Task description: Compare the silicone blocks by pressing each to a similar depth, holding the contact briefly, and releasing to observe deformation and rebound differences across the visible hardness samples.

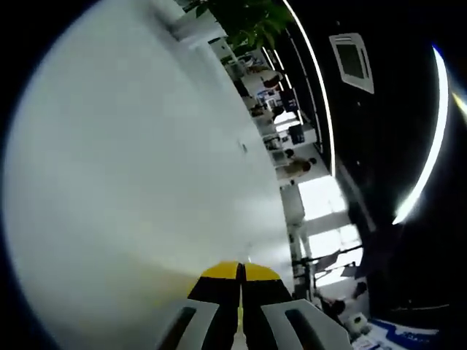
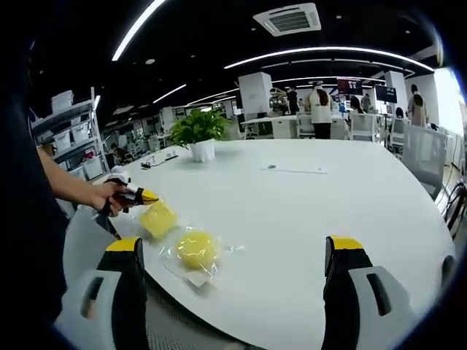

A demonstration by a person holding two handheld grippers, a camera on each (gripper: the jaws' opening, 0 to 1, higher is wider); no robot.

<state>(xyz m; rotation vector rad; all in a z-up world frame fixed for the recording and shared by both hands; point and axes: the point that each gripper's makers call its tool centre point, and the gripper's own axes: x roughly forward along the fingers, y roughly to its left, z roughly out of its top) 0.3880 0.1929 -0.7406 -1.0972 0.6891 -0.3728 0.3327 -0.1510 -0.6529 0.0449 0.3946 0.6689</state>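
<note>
- Left gripper view: the left gripper [image 1: 239,281] has its two yellow-tipped jaws pressed together, with nothing between them
- It looks along the bare white table [image 1: 139,168], which fills most of this tilted view, so it seems to be held low and close to the top
- Far off there are desks, a green plant [image 1: 248,22] and long ceiling lights [image 1: 430,138]

- Right gripper view: the right gripper [image 2: 233,251] has its jaws wide apart, holding nothing
- It hangs back near the table edge, I think so it is out of the way and can watch
- On the white table [image 2: 321,211] lie two yellow blocks
- The square block [image 2: 157,218] is just past the round block [image 2: 195,249], and they are close together
- The round block sits in a clear bag [image 2: 198,264], maybe to keep it clean
- The left gripper [image 2: 144,195] comes in from the left, held in a hand [image 2: 108,195]
- Its closed yellow tip points at the top edge of the square block, very near it; I cannot tell if it touches
- Jaws kept together make one blunt tip, good for poking
- I think the press on the square block is about to begin or has just begun
- A potted plant [image 2: 198,133] stands far back on the table, well away from the blocks
- People stand far behind
</note>
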